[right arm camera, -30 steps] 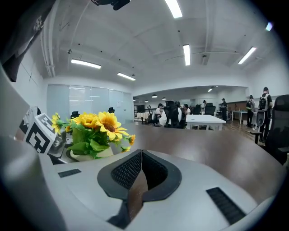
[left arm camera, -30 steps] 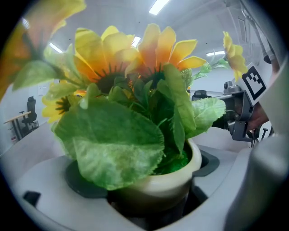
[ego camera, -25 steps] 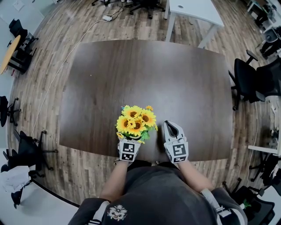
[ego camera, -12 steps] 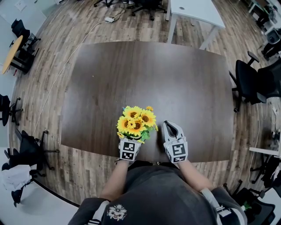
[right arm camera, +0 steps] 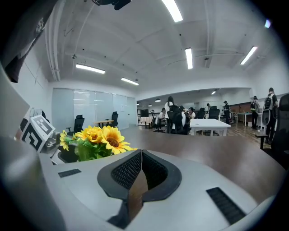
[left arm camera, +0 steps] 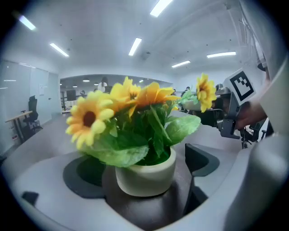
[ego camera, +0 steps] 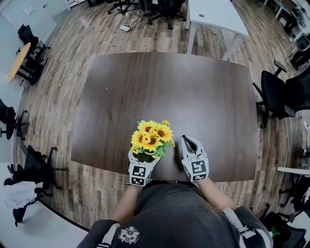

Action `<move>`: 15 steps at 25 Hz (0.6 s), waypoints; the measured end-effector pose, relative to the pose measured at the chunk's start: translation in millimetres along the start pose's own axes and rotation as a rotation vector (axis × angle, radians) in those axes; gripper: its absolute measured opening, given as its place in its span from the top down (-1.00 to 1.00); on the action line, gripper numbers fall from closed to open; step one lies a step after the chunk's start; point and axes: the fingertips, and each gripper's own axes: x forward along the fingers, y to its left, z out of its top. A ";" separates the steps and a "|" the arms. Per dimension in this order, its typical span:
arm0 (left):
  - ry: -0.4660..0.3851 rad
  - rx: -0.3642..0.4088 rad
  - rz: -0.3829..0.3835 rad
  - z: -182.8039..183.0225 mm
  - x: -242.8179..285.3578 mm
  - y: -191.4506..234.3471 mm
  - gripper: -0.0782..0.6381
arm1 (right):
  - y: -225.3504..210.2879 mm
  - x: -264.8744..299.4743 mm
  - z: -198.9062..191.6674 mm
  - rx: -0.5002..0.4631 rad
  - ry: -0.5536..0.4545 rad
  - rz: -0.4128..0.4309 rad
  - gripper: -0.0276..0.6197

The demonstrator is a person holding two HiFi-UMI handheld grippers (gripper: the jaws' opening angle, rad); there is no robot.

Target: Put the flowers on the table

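My left tongs (ego camera: 140, 158) stand apart around the sunflower pot (left arm camera: 144, 173) at the tabletop's (ego camera: 193, 97) near edge, right tongs (right arm camera: 142, 168) pressed together just beside it, black office chairs (ego camera: 273, 94) off right.

Black office chairs (ego camera: 273, 94), white desk (ego camera: 213, 12)

Looks steeply down on the table (ego camera: 169, 87) from overhead; peers low, close along left tongs (left arm camera: 144, 168) and right tongs (right arm camera: 141, 158); catches flowers (ego camera: 151, 137) throughout.
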 end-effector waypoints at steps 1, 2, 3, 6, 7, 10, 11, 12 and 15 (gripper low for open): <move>-0.006 0.007 0.008 1.2 -6.6 0.5 -0.76 | 0.7 -0.6 2.8 -0.001 -0.007 0.004 0.84; -0.012 0.011 0.017 4.4 -13.4 1.0 -0.76 | 1.4 -1.0 5.9 -0.001 -0.015 0.009 0.84; -0.024 0.013 0.033 10.3 -20.7 2.3 -0.74 | 2.2 -1.4 9.0 -0.002 -0.023 0.015 0.84; -0.081 0.007 0.088 33.2 -46.0 8.0 -0.55 | 5.7 -2.8 18.4 -0.006 -0.046 0.033 0.84; -0.103 0.007 0.101 41.1 -55.3 9.2 -0.50 | 7.5 -3.3 22.1 -0.007 -0.053 0.039 0.84; -0.189 0.012 0.135 67.0 -81.5 12.9 -0.24 | 12.6 -4.4 35.5 -0.014 -0.081 0.058 0.84; -0.219 0.012 0.149 75.5 -88.3 14.6 -0.12 | 14.1 -4.5 40.6 -0.018 -0.092 0.065 0.84; -0.246 0.013 0.164 84.4 -93.6 16.4 0.00 | 15.5 -4.6 45.3 -0.022 -0.103 0.071 0.84; -0.314 0.015 0.207 110.2 -101.7 21.5 0.29 | 20.3 -4.4 58.1 -0.027 -0.130 0.088 0.84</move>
